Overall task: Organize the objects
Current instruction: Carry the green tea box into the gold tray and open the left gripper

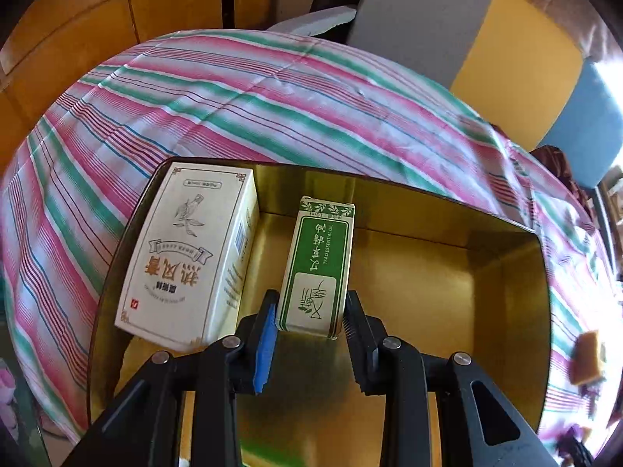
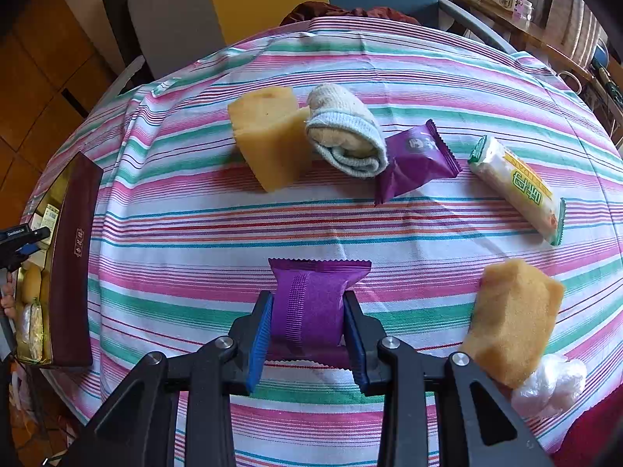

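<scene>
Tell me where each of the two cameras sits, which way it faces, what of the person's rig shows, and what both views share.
Left wrist: on the left gripper, angled steeply down into a gold-lined open box; its fingers clamp a green-and-white essential oil carton beside a larger cream carton.
Right wrist: on the right gripper, looking down across the table; its fingers clamp a purple snack packet.
Shared: the pink-and-green striped tablecloth, the gold-lined box at the right view's left edge, where the left gripper also shows.

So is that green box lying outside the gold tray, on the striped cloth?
No, the green box is inside the gold tray, beside the white box, gripped by the left gripper.
</scene>
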{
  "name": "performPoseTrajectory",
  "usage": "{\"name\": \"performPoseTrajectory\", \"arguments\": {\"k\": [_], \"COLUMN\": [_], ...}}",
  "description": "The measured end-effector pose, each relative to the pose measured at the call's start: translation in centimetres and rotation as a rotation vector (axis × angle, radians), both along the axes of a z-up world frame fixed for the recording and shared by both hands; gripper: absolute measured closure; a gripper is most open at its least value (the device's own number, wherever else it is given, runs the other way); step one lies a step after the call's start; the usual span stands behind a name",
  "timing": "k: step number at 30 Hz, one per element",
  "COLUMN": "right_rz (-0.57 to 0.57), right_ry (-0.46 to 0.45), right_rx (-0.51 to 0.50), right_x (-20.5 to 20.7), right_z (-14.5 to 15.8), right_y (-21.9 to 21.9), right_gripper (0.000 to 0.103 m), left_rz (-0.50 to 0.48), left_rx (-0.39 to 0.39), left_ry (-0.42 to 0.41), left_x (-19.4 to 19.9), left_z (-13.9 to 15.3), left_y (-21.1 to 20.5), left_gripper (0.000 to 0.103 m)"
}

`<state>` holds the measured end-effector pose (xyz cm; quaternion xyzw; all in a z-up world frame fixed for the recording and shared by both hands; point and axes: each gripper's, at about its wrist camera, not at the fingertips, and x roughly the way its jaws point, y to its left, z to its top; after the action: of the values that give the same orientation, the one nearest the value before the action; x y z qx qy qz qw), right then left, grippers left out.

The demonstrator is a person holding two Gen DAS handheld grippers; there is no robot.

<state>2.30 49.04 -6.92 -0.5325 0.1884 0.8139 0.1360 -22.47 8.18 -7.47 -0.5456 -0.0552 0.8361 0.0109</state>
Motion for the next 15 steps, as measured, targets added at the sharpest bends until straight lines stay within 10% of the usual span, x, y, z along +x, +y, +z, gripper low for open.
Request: {"name": "performPoseTrajectory", "arguments": {"k": [15], "right_rz": [-0.001], "right_ry": [-0.004], "right_rx": [0.008], "right_x": [-0.2], "right_z": [-0.1], "right_y": [-0.1], "right_gripper": [0.068], "left_rz": [-0.091], "left_rx": [-0.087], "left_ry": [0.084], "left_x": [1.7], "left_z": [1.2], "left_y": [1.3], "left_gripper": [0.065]}}
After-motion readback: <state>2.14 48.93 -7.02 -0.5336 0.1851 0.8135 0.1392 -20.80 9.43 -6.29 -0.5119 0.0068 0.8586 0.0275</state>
